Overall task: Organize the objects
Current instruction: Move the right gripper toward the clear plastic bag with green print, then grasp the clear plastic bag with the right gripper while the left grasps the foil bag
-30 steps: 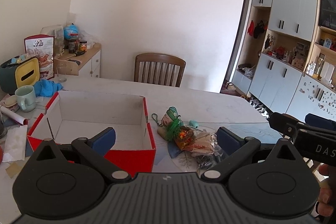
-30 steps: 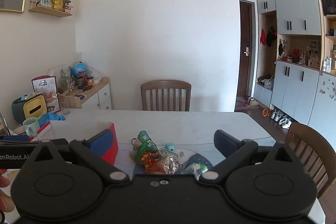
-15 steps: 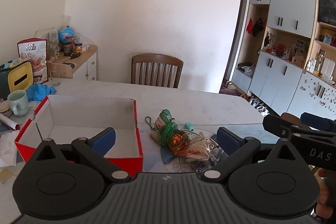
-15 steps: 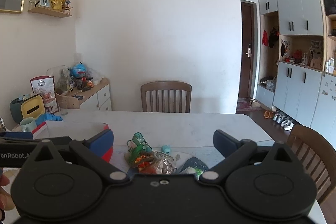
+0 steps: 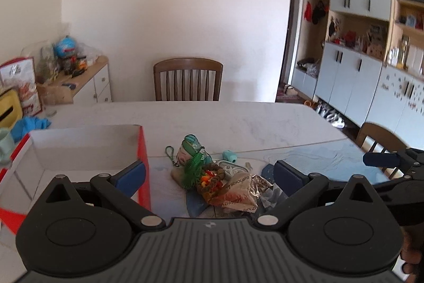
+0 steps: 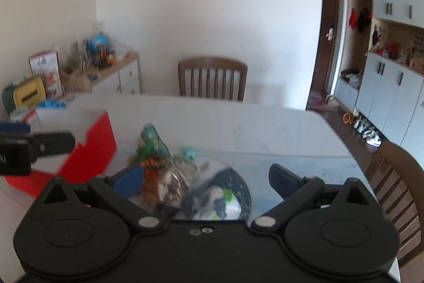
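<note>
Both tongs spread wide, holding nothing: left gripper [image 5: 209,173], right gripper [image 6: 206,178]. Clutter pile [image 5: 220,181] sits frame centre, red box [image 5: 144,158] just left. Pick the foil snack packet [image 5: 238,194] first; grip its edge.

On table: one red box [image 5: 144,158], one green tassel [image 5: 194,171], one foil snack packet [image 5: 235,192], one small teal cylinder [image 5: 230,155]; two wooden chairs [image 5: 188,81].

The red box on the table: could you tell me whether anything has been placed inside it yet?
No, the red box shows only bare white walls and floor; the pile of small items lies beside it.
</note>
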